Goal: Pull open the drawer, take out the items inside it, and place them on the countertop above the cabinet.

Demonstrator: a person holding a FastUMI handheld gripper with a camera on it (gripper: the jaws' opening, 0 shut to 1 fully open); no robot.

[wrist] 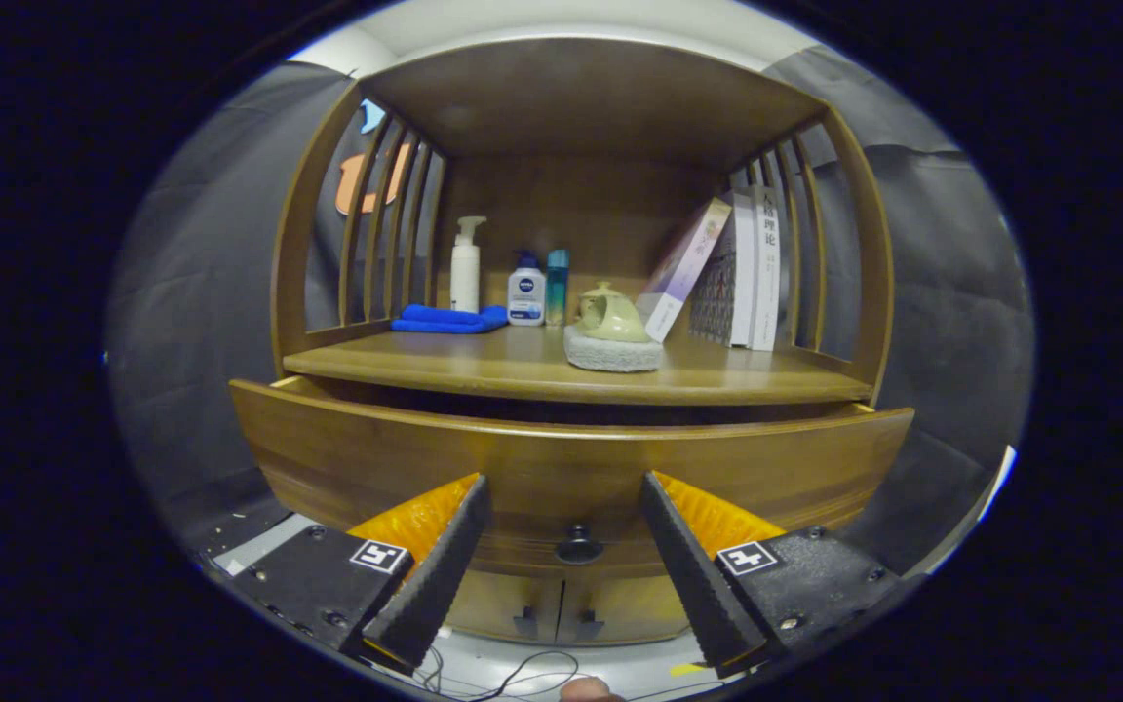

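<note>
Hand-held gripper [561,517] wide open, holding nothing, fingers flanking the knob [578,544] of the partly opened drawer [561,468]; stiff, likely heavy wood, best gripped at that small knob.

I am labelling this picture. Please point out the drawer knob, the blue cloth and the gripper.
drawer knob [578,543], gripper view, on its round face.
blue cloth [448,319], gripper view, on its folded top.
gripper [561,492], gripper view, midway between its open fingertips.
</note>
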